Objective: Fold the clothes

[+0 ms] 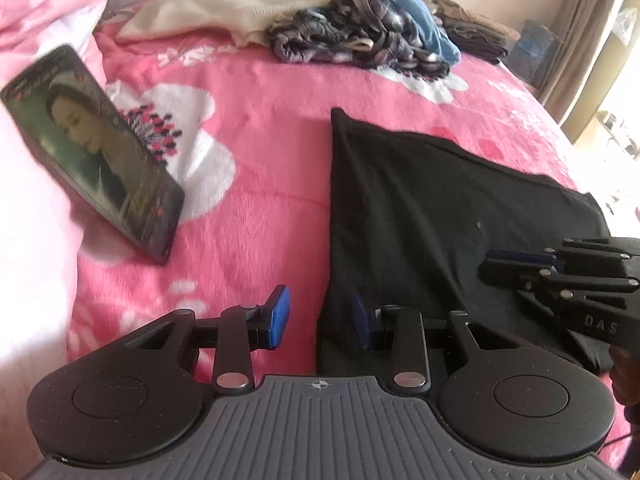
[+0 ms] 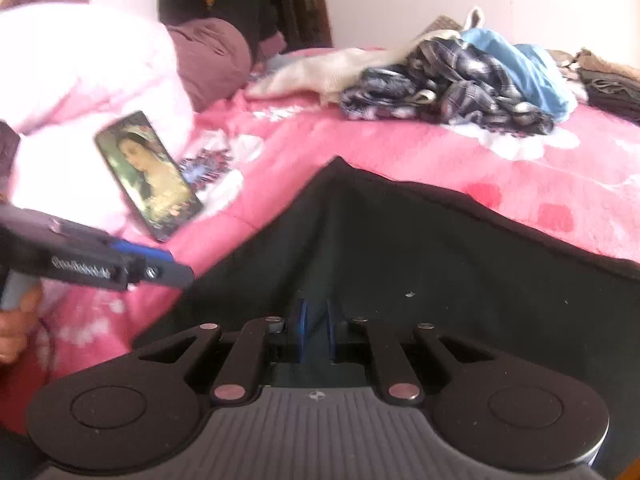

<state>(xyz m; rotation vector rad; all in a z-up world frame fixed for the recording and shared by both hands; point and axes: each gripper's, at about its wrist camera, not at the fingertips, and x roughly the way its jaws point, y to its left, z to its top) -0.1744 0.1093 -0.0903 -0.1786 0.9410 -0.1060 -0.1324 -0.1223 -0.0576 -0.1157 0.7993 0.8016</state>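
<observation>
Folding is barely under way: your black garment (image 1: 420,216) lies spread on the pink blanket (image 1: 260,120), beside the phone (image 1: 96,148). Your left gripper (image 1: 320,316) straddles its edge, jaws spread; your right gripper (image 2: 316,330) hangs over it, jaws nearly together, pinching nothing visible. Beyond the garment, the pile of clothes (image 1: 360,36) waits.

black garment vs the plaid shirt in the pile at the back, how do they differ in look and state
The black garment is plain and dark; the plaid shirt is checked in blue-grey and white. The black garment lies spread flat near both grippers; the plaid shirt sits crumpled in a heap at the far end among other clothes. Both rest on the pink floral blanket.
</observation>
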